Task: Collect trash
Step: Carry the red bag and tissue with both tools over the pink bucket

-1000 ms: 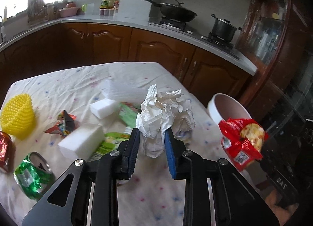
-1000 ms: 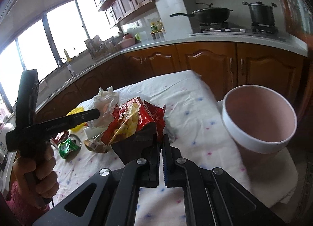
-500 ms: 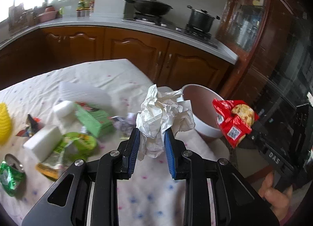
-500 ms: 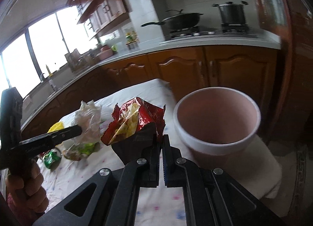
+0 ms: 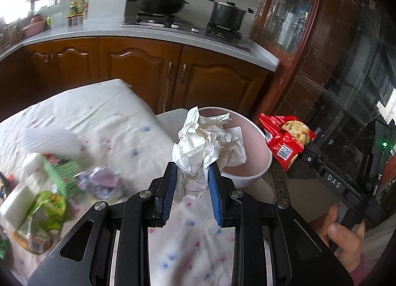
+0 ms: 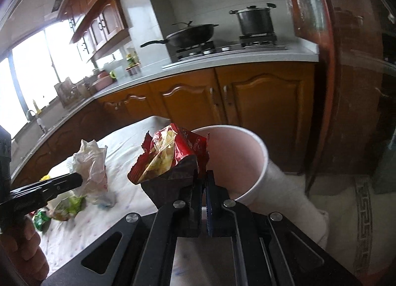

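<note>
My left gripper is shut on a crumpled white paper ball, which hangs in front of the near rim of a white bin with a pink inside. My right gripper is shut on a red snack bag, held at the bin's left rim. In the left wrist view the red snack bag hangs just right of the bin. In the right wrist view the left gripper and its paper ball show over the table, left of the bag.
The bin stands off the right end of a table under a white dotted cloth. Green wrappers, a white foam block and other litter lie blurred at its left. Wooden cabinets, a hob with a wok and a dark cabinet stand behind.
Both grippers have swung right with their loads, away from the littered table and up to the bin. The bin has grown larger and more central in both views. Neither grip has changed.
</note>
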Motion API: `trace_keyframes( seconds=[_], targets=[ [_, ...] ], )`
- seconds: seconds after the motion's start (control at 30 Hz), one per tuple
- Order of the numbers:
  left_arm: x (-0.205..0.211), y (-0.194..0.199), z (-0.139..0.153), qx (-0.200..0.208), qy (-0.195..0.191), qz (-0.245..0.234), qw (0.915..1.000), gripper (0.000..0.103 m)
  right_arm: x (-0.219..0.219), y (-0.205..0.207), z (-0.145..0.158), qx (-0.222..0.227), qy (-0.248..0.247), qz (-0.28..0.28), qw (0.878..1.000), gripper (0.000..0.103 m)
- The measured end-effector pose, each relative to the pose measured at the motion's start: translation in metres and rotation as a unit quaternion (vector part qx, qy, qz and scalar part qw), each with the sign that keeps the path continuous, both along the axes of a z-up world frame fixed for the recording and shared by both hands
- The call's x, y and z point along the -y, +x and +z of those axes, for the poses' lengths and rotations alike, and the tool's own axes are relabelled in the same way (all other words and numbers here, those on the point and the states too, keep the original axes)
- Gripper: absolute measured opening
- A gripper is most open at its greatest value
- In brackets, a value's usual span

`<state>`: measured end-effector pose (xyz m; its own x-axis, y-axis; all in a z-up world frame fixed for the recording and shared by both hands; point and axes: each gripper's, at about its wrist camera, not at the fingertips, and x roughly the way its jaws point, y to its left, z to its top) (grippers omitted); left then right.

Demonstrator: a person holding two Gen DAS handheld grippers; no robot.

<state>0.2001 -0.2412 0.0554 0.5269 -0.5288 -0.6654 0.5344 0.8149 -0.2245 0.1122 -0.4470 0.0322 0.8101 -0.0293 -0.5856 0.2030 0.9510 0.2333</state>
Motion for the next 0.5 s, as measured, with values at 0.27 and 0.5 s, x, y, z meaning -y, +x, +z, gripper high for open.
trace_keyframes(
  seconds=[0.27,0.5],
  targets=[
    [0.044,0.025,-0.003,-0.001,0.018,-0.011,0.9998,0.024,0.025,0.024,-0.003,-0.017,-0.009,-0.011,1.000,0.003],
    [0.080,0.048,-0.023,-0.033,0.042,-0.022,0.9983,0.025,0.037,0.048,-0.018,-0.049,-0.013,-0.007,0.999,0.005]
  ],
)
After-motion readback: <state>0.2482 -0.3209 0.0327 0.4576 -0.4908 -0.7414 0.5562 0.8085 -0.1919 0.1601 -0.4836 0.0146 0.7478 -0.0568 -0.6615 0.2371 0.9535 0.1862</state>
